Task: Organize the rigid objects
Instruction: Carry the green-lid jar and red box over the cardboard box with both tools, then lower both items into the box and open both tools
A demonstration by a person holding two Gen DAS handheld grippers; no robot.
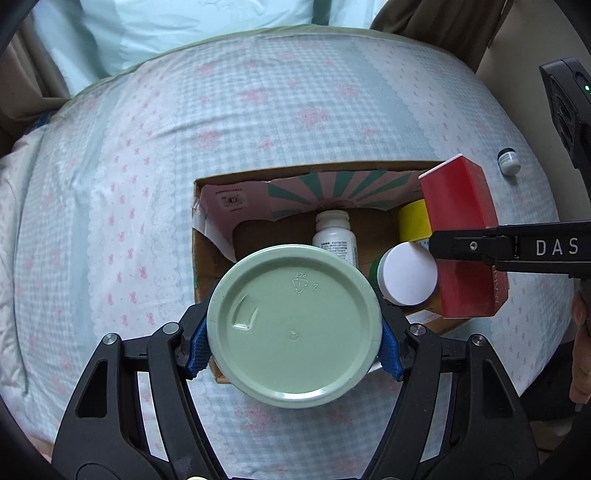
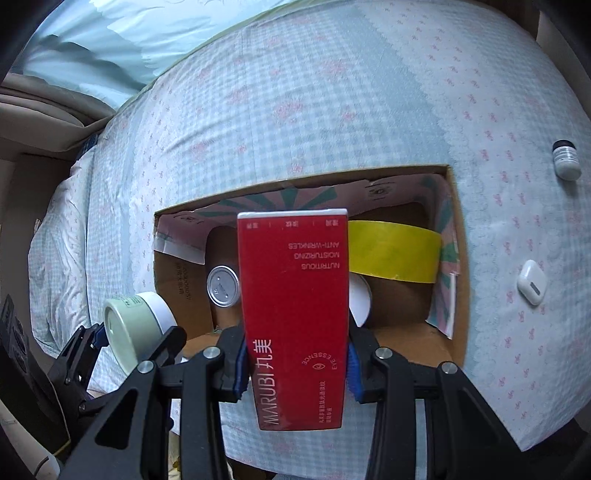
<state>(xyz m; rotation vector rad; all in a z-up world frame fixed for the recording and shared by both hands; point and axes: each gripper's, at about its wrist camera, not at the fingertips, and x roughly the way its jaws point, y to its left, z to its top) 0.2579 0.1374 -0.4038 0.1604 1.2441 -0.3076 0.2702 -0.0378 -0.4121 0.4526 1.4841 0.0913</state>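
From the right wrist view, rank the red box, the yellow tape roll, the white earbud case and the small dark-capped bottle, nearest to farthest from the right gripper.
1. Red box, clamped in the right gripper.
2. Yellow tape roll, inside the cardboard box, ahead and to the right.
3. White earbud case, on the bedsheet right of the cardboard box.
4. Small dark-capped bottle, farther back on the right.

I note a bed (image 1: 258, 122) filling most of both views, covered by a pale blue gingham bedsheet (image 2: 332, 103) printed with small pink bows and flowers. A light blue pillow (image 1: 177, 26) lies at the head end. I see brown fabric (image 1: 443, 26) beyond the far right corner and beige upholstery (image 2: 44, 99) along the left side. Lighting is soft, even daylight; no hard shadows observed.
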